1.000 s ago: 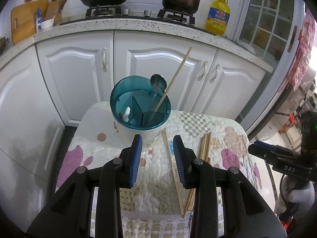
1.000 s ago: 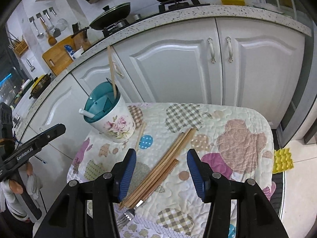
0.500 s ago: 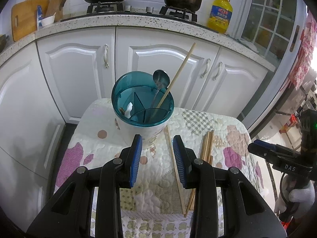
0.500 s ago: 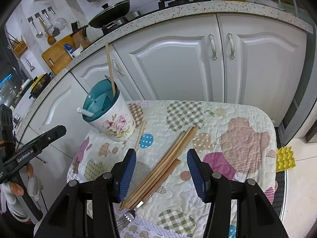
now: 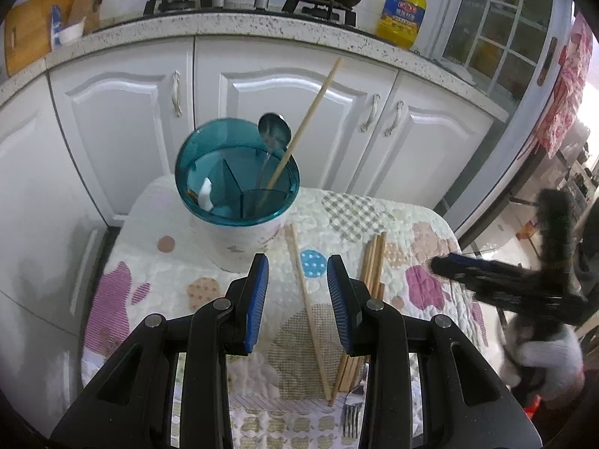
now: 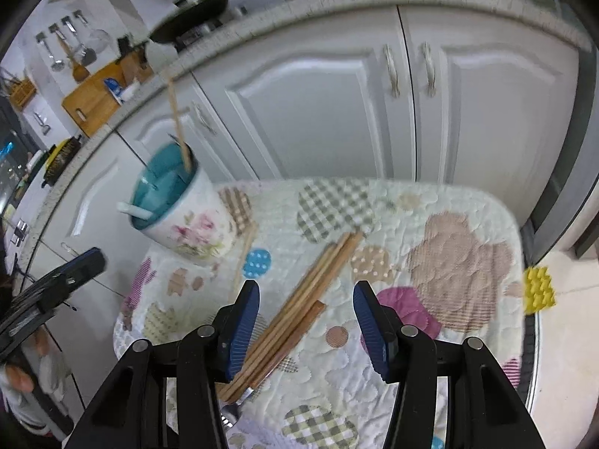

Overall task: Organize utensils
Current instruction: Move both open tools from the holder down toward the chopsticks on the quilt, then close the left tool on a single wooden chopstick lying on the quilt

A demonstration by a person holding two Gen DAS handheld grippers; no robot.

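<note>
**On the quilted table: utensils, part sorted**

Item 1. Round floral ceramic holder with a teal divided plastic insert (image 5: pixel 237 186), standing at the far left of the patchwork-quilted table top (image 6: pixel 449 224). It holds one steel spoon (image 5: pixel 274 134), one long wooden chopstick (image 5: pixel 305 119) leaning out to the right, and a white piece we cannot identify.

Item 2. Single loose wooden chopstick (image 5: pixel 307 299), lying flat just right of the holder.

Item 3. Bundle of bare wooden chopsticks (image 6: pixel 299 310), lying diagonally mid-table, with a steel fork (image 5: pixel 351 417) at their near end.

Item 4. Our left gripper (image 5: pixel 297 299), jaws part open and empty, straddling the single chopstick from above.

Item 5. Our right gripper (image 6: pixel 306 331), jaws wide and empty, over the near end of the bundle.

Risks, as we judge them: closing on the bundle may catch only some sticks and scatter the rest; a thin stick may pivot in the pads; a careless insertion could knock the leaning chopstick or tip the holder.
</note>
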